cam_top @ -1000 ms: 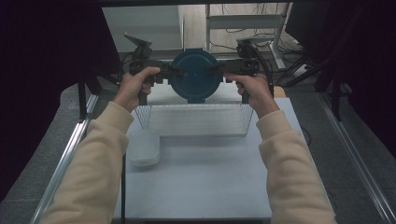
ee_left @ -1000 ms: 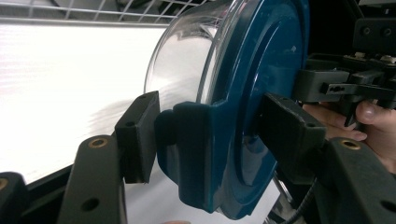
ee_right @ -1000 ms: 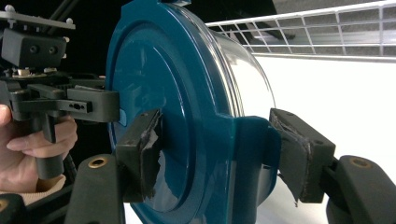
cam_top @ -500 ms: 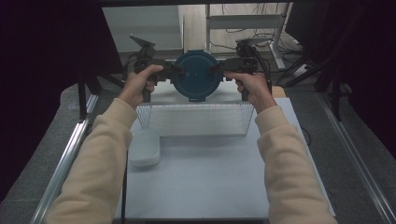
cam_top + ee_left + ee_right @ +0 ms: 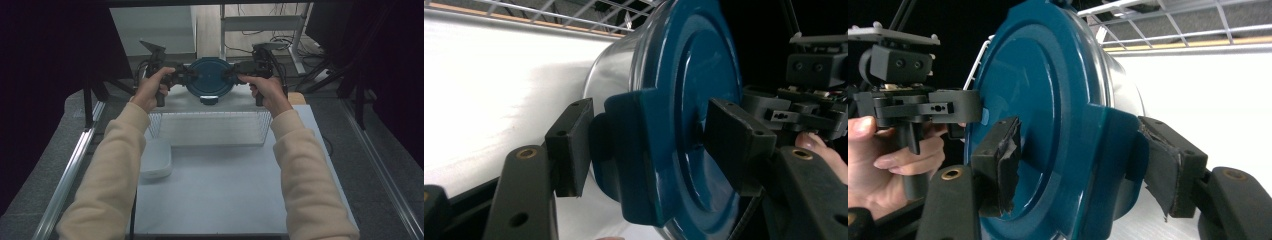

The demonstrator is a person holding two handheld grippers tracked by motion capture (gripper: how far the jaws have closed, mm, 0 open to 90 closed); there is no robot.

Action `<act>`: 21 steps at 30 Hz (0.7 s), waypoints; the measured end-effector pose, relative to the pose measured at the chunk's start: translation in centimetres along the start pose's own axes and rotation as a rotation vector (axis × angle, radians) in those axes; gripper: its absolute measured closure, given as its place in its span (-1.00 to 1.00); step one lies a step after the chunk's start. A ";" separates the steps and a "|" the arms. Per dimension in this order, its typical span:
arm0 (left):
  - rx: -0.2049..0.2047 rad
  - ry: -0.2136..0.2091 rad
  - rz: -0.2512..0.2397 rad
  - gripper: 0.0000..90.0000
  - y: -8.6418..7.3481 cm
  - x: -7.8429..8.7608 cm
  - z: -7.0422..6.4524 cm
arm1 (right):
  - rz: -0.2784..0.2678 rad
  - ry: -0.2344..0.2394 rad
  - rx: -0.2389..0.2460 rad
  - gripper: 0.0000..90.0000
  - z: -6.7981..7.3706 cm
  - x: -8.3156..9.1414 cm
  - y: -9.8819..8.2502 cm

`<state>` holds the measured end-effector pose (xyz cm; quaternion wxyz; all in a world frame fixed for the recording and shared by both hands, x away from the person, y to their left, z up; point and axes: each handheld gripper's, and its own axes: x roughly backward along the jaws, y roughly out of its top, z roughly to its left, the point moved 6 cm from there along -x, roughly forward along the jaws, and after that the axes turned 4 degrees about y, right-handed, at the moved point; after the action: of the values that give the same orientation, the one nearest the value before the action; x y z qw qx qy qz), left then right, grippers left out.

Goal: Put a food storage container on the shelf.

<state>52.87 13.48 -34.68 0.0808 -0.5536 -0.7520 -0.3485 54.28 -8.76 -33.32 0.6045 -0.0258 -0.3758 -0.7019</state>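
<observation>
A round steel container (image 5: 614, 75) with a dark blue lid (image 5: 210, 77) hangs in the air beyond the far edge of the table, its lid facing the camera in the high view. My left gripper (image 5: 181, 77) is shut on the blue side tab (image 5: 634, 150) at the lid's left edge, one pad under the tab and one on the lid's face. At the opposite edge my right gripper (image 5: 235, 76) is shut on the other tab (image 5: 1113, 150) in the same way. In the left gripper view the jaws (image 5: 649, 145) clamp the rim; the right gripper view shows the same (image 5: 1083, 160).
A white wire rack (image 5: 210, 127) stands on the white table (image 5: 225, 190) just below the container. A shallow white dish (image 5: 156, 159) lies at the rack's near left corner. Metal rails run along both table sides; shelving legs and cables lie beyond.
Both hands and the container between them have moved a little lower and farther from the camera. The grip on both tabs is the same.
</observation>
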 end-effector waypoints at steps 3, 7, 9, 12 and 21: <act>0.012 -0.002 -0.002 -0.15 0.1 -0.3 0.3 | 0.001 0.002 -0.034 -0.23 -0.5 -0.2 0.0; 0.023 -0.004 -0.008 -0.15 0.2 -0.5 0.6 | 0.007 0.020 -0.069 -0.25 -1.1 -0.5 0.0; 0.017 -0.011 -0.018 -0.15 0.1 -0.6 0.6 | 0.000 0.022 -0.065 -0.25 -1.1 -0.6 0.0; 0.012 -0.014 -0.025 -0.15 0.0 -0.5 0.6 | -0.004 0.026 -0.060 -0.25 -1.1 -0.5 -0.1; -0.092 0.101 -0.118 -0.42 0.0 0.2 0.7 | 0.001 -0.049 0.062 -0.67 0.1 -1.0 -0.7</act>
<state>52.93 14.08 -35.09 0.0723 -0.4930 -0.7617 -0.4142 53.90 -7.92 -34.06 0.5959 -0.0244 -0.4123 -0.6887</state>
